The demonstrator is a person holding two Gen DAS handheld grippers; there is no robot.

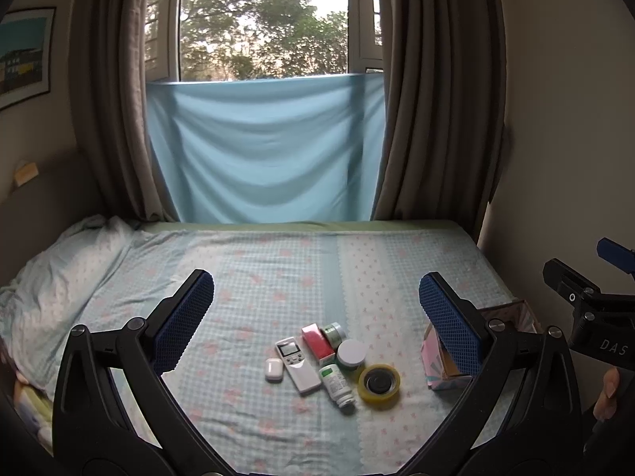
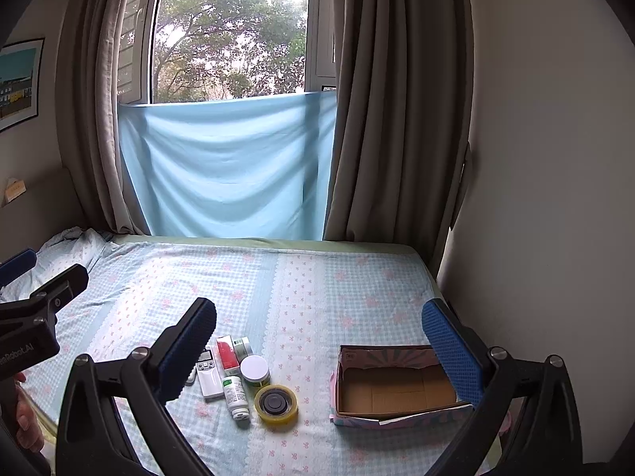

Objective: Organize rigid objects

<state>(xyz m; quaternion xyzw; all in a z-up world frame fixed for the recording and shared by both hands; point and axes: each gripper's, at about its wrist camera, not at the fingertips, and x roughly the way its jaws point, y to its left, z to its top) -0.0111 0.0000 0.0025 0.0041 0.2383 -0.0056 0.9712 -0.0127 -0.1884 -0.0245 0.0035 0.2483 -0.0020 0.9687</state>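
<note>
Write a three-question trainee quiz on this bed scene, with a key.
1. True or false: the open cardboard box with the pastel patterned outside already holds the yellow roll of tape.
2. Which lies nearest the box? A) the small white earbud case B) the tape roll C) the white remote control
3. Fill in: the white pill bottle with the green label lies on its ____.

Key: 1 false, the box is empty; 2 B; 3 side.

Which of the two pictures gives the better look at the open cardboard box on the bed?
The right wrist view: the open cardboard box shows its bare inside. In the left wrist view a gripper finger hides most of it.
</note>
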